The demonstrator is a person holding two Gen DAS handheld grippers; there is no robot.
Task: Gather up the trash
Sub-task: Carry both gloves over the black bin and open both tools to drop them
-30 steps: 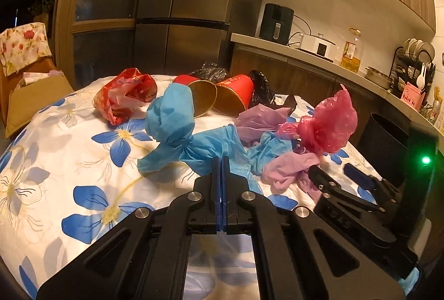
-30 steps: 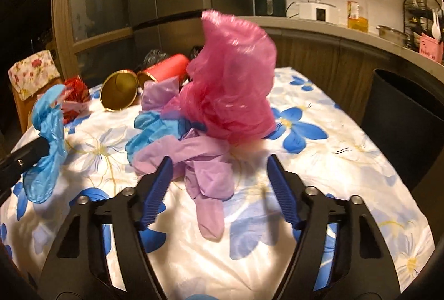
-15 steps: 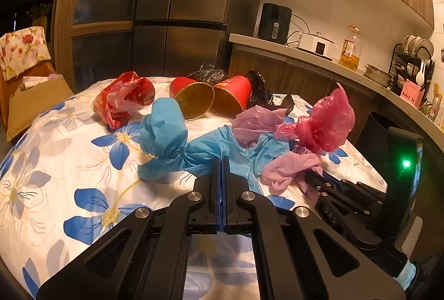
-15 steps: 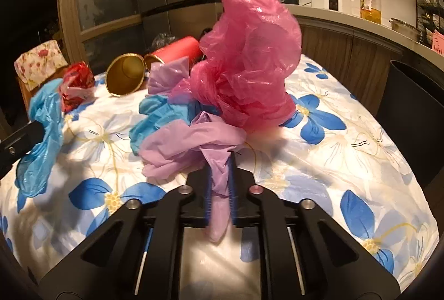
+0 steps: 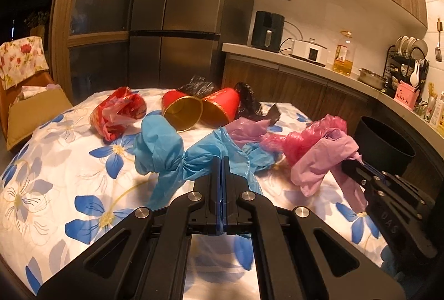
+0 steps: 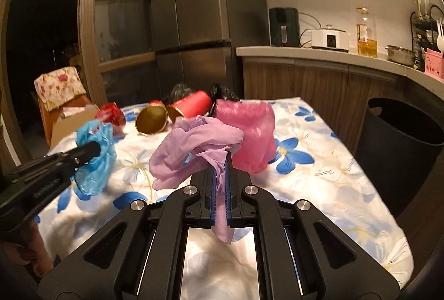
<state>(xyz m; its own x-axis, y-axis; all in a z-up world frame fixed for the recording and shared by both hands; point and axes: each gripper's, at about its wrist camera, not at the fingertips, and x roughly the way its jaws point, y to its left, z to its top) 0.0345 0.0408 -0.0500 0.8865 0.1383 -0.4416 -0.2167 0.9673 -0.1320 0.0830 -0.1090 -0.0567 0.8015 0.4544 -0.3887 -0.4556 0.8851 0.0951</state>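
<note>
My left gripper is shut on a crumpled blue plastic bag, held just above the flowered tablecloth; the bag also shows in the right wrist view. My right gripper is shut on a lilac plastic bag and lifts it off the table, with a pink bag right behind it. In the left wrist view the lilac bag and pink bag hang at the right gripper's tip. A black trash bin stands to the right of the table.
Two red cups with gold insides lie on their sides at the table's far end, beside a red wrapper and black bags. Another lilac bag lies mid-table. A kitchen counter runs behind.
My right gripper closed on the lilac bag and raised it off the table, the pink bag shifting with it. My left gripper stayed shut on the blue bag.
</note>
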